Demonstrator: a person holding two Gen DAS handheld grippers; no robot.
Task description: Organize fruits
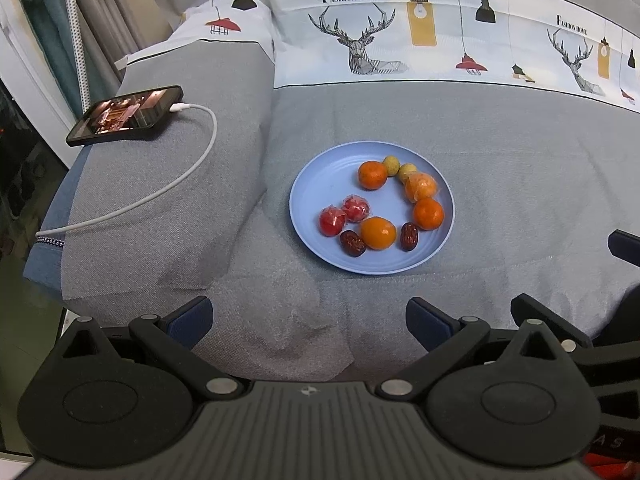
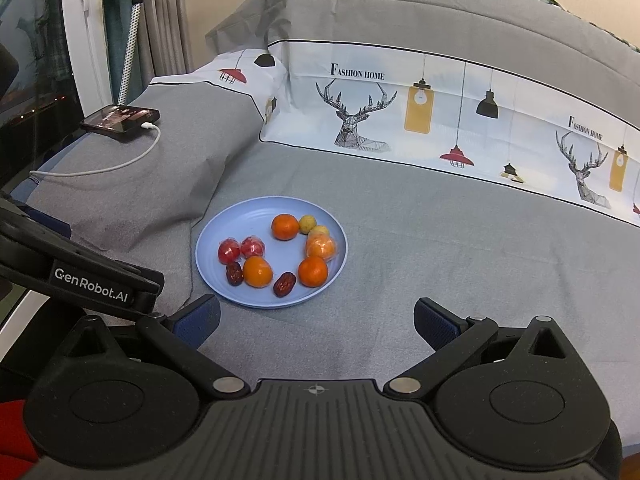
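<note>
The grey bedspread point(image 1: 500, 184) fills both of my views, with the printed pillow band point(image 1: 400, 32) across the top of each frame. At upper left a phone point(image 1: 126, 116) lies on a raised fold, its white cable point(image 1: 168, 192) trailing toward the left edge.

The blue plate point(image 1: 316, 184) sits centre frame in the left wrist view and a little left of centre in the right. All the fruit I can see lies on it in a loose ring: four oranges, one at the front point(image 1: 378, 233), one at the right point(image 1: 428, 213), one in clear wrap point(image 1: 421, 186) and one at the back point(image 1: 372, 175). Two wrapped red fruits point(image 1: 344, 216) sit at the left, two dark dates point(image 1: 353, 243) at the front and two small yellow-green fruits point(image 1: 392, 165) at the back.

My left gripper point(image 1: 309, 322) and right gripper point(image 2: 317, 322) both hover low in frame short of the plate, jaws spread wide, holding nothing.

As I judge it, this fits either a mixed plate waiting to be sorted or a ring just laid out, so I will name no next move. No second dish is visible.

Only the right wrist view shows the left gripper's labelled body at its left edge and green checked fabric at the top; only the left wrist view shows a bit of the right gripper at its right edge.
</note>
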